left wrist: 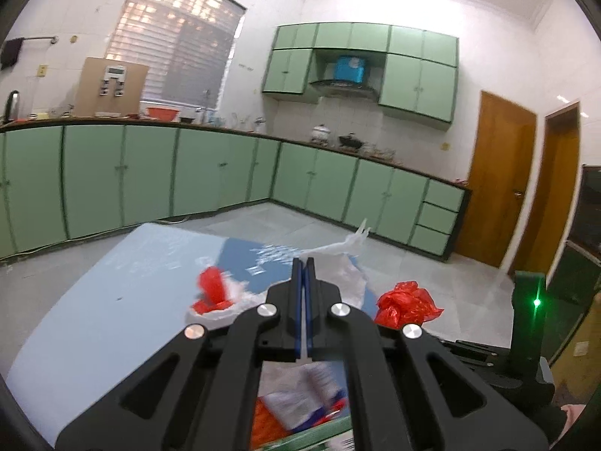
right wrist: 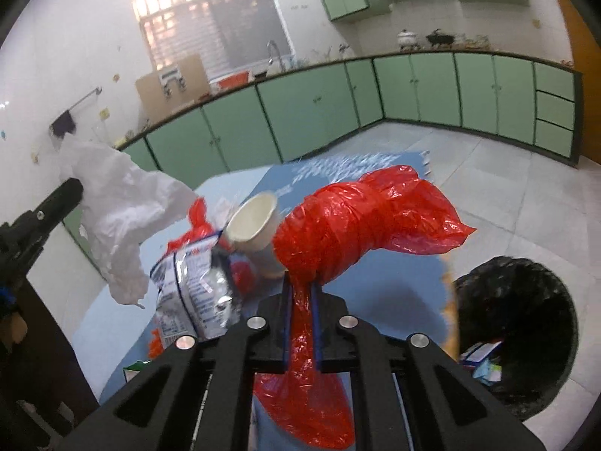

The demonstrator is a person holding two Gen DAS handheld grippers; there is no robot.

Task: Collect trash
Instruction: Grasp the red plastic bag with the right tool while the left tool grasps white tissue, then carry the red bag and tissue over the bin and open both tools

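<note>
My left gripper point(left wrist: 304, 263) is shut on a white plastic bag point(left wrist: 351, 259), which hangs crumpled from its tips above the table. In the right wrist view that bag point(right wrist: 124, 203) dangles from the left gripper point(right wrist: 71, 189) at the left. My right gripper point(right wrist: 300, 287) is shut on a red plastic bag point(right wrist: 360, 221); the bag bulges beyond the fingers and trails back between them. The red bag point(left wrist: 407, 306) also shows at the right of the left wrist view. On the table lie a white paper cup point(right wrist: 255, 225), tipped over, and a silver snack packet point(right wrist: 195, 285).
The table top point(left wrist: 94, 319) is light blue with a darker blue mat point(right wrist: 398, 300). More red scraps point(left wrist: 212, 289) lie on it. A black-lined trash bin point(right wrist: 514, 334) stands on the floor to the right with litter inside. Green cabinets point(left wrist: 150, 176) line the walls.
</note>
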